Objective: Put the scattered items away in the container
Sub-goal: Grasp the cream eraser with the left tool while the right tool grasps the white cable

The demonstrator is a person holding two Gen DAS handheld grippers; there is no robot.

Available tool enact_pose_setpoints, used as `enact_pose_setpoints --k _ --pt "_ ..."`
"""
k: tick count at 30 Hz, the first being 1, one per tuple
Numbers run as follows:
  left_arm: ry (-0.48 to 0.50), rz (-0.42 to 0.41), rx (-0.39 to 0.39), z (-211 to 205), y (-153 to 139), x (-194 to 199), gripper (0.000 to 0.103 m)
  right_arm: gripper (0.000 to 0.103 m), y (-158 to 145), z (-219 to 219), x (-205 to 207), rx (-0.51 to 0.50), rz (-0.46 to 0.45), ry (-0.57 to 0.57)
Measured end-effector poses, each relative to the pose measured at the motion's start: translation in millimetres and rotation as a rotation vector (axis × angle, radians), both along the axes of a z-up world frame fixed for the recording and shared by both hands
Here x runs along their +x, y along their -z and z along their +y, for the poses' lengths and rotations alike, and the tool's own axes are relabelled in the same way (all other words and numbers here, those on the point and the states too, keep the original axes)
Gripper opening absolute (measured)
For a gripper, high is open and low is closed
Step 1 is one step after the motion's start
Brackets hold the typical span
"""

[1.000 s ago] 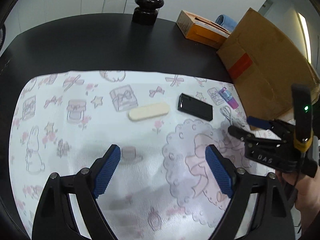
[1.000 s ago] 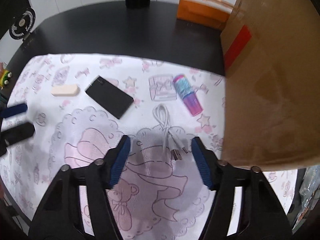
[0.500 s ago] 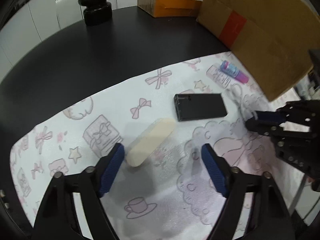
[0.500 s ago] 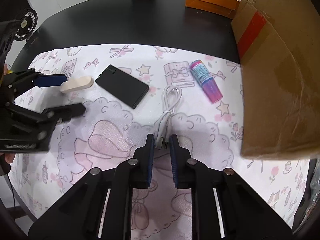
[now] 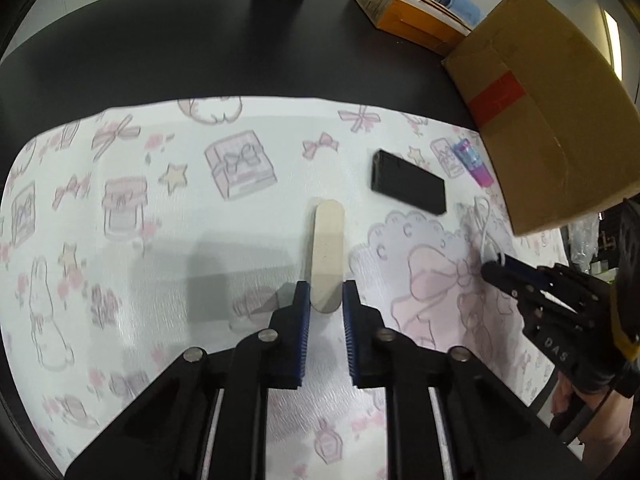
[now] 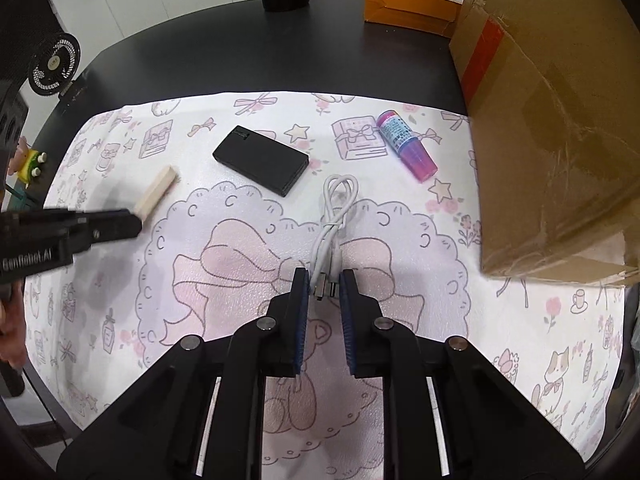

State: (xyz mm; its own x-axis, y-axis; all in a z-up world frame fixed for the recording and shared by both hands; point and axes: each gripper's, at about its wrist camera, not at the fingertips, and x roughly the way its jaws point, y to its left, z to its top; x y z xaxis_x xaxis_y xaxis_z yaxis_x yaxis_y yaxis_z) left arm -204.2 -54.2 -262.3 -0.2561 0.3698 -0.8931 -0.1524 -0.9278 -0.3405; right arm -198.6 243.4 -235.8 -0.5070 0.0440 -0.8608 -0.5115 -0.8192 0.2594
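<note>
Pinching at two things at once, the person is working both tools over the patterned cloth (image 6: 520, 340). The left gripper (image 5: 323, 300) is closing its narrowed jaws around the near end of the cream bar (image 5: 328, 252), with the blue pads sitting right at its sides; whether they are squeezing it firmly I cannot tell. The right gripper (image 6: 323, 288) is doing the same with the plug end of the white cable (image 6: 336, 220), its jaws drawn close on either side of the bundled cord, which is lying stretched out on the cloth ahead of them.

As for progress, four loose things are showing on the cloth: the bar, the cable, the black case (image 6: 262, 160) lying flat between them and further back, and the pink bottle (image 6: 406, 148) resting on its side near the cardboard box (image 6: 560, 120). That box is standing at the right edge of the cloth, and its inside is not visible from either view, so whether anything is already in it I cannot say. Judging by what is lying out, all four of these are waiting to go in, with the bar and the cable looking like the pair in hand.
</note>
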Motion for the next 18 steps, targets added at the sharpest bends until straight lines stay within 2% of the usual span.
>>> enact_pose_setpoints --k 8,18 --pt "0.002 0.104 -0.060 19.1 -34.3 41.5 0.015 0.015 -36.1 -3.6 -3.2 -0.034 0.089 -0.008" --pt "0.006 0.219 -0.117 43.7 -86.1 54.9 0.015 0.016 -88.4 -20.2 16.1 -0.007 0.185 -0.013"
